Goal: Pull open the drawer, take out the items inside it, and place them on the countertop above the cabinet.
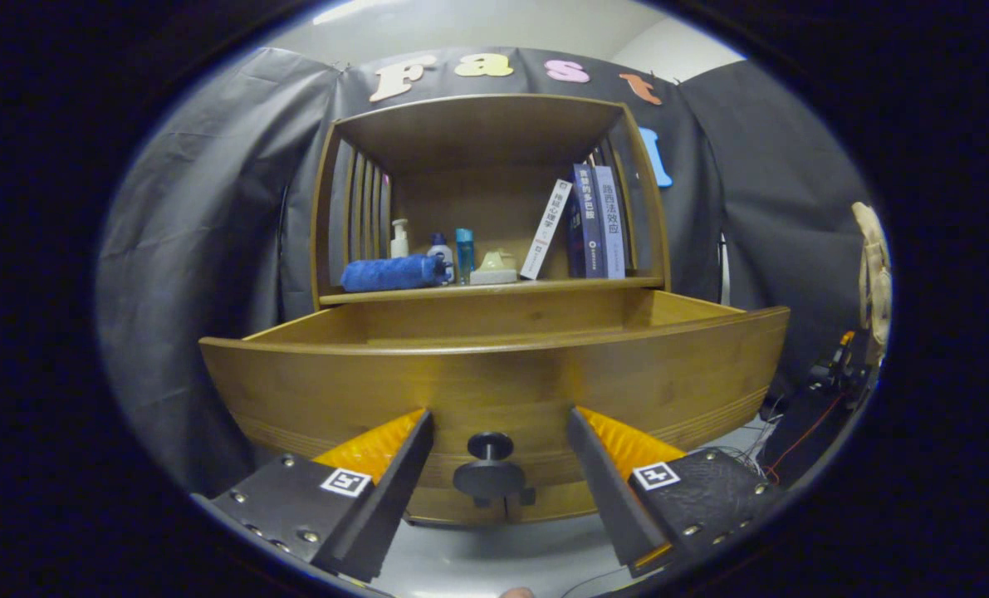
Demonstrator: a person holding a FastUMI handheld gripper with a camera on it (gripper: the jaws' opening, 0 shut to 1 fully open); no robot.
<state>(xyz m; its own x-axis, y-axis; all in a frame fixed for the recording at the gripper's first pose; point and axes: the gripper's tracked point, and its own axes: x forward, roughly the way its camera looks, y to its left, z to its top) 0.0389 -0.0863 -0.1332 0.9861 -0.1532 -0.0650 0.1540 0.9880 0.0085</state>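
Observation:
The wooden drawer stands pulled out toward me, its curved front panel filling the space ahead of the fingers. Its round dark knob sits between my two fingers, untouched by either. My gripper is open, with a wide gap between the fingers and nothing held. The drawer's inside is hidden behind its front panel. Above the drawer is the countertop of the cabinet. On it lie a rolled blue towel, small bottles, a pale soap-like item and several books.
A wooden shelf frame with slatted sides encloses the countertop. Cables and dark equipment lie on the floor to the right of the drawer. A pale object hangs at the far right.

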